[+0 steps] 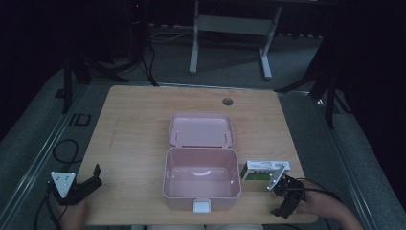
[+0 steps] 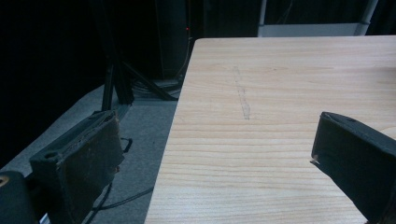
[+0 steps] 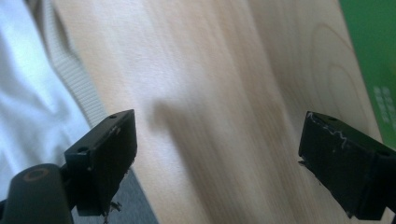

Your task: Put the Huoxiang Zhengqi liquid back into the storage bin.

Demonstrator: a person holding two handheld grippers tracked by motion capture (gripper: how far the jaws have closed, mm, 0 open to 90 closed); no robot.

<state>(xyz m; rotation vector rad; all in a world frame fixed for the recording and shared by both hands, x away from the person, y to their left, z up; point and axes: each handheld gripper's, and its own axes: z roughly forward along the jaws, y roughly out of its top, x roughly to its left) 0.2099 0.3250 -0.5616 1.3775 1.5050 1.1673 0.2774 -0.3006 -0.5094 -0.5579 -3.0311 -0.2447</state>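
An open pink box [image 1: 201, 191] stands in the middle of the wooden table [image 1: 139, 120], its lid [image 1: 201, 129] laid back and its inside bare. Just right of it lies a small white and green carton [image 1: 258, 171]. My left gripper [image 1: 95, 177] rests at the table's front left corner, open and holding nothing. In the left gripper view its jaws [image 2: 215, 154] straddle the table's left edge. My right gripper [image 1: 283, 207] sits at the front right, just below the carton, open and holding nothing. The right gripper view has its jaws [image 3: 217, 154] over bare wood, with the green carton [image 3: 373, 56] at the top right.
A round cable hole [image 1: 227, 101] sits near the table's far edge. Beyond the table are a white desk frame [image 1: 230, 28] and dark stands on the grey floor. A faint pencil-like mark [image 2: 243, 98] runs along the wood. White cloth [image 3: 28, 93] hangs by the front edge.
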